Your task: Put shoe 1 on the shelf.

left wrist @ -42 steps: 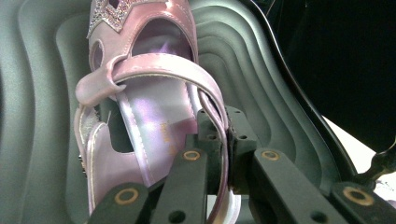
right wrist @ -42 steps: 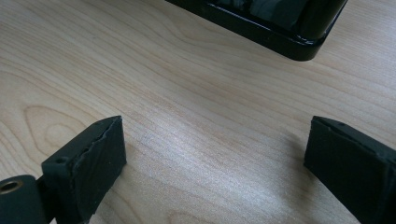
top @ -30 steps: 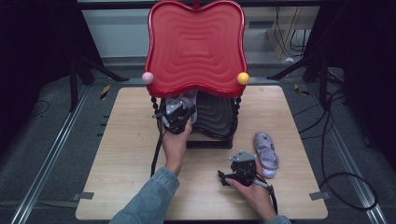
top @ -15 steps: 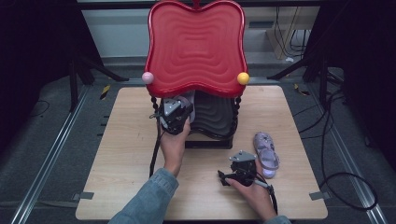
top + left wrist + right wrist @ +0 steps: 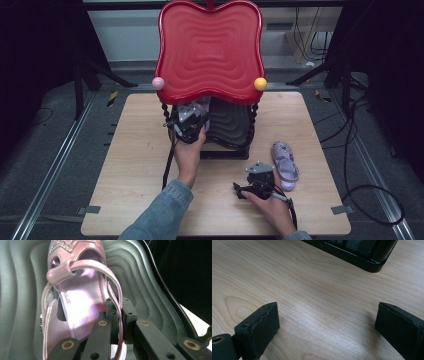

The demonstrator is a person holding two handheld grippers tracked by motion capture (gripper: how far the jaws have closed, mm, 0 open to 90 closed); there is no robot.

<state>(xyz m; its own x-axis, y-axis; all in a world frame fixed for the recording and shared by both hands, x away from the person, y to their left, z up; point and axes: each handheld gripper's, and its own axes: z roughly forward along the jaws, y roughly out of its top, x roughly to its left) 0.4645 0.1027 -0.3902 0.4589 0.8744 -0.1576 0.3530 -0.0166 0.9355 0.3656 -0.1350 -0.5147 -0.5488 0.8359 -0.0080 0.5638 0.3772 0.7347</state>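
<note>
My left gripper [image 5: 189, 120] reaches under the red wavy top shelf [image 5: 210, 50] of a small rack. In the left gripper view it [image 5: 118, 312] is shut on the thin heel strap of a pink glittery sandal [image 5: 75, 302], which lies on the rack's black wavy lower shelf [image 5: 140, 277]. A second pink sandal [image 5: 285, 165] lies on the wooden table [image 5: 135, 145] to the right of the rack. My right gripper [image 5: 252, 185] rests low on the table just left of that sandal, and its jaws [image 5: 325, 327] stand wide open over bare wood.
The rack's black base edge [image 5: 352, 256] lies just ahead of the right gripper. Pink [image 5: 158, 83] and yellow [image 5: 260, 83] balls cap the rack's twisted posts. Cables [image 5: 365, 150] run over the dark floor right of the table.
</note>
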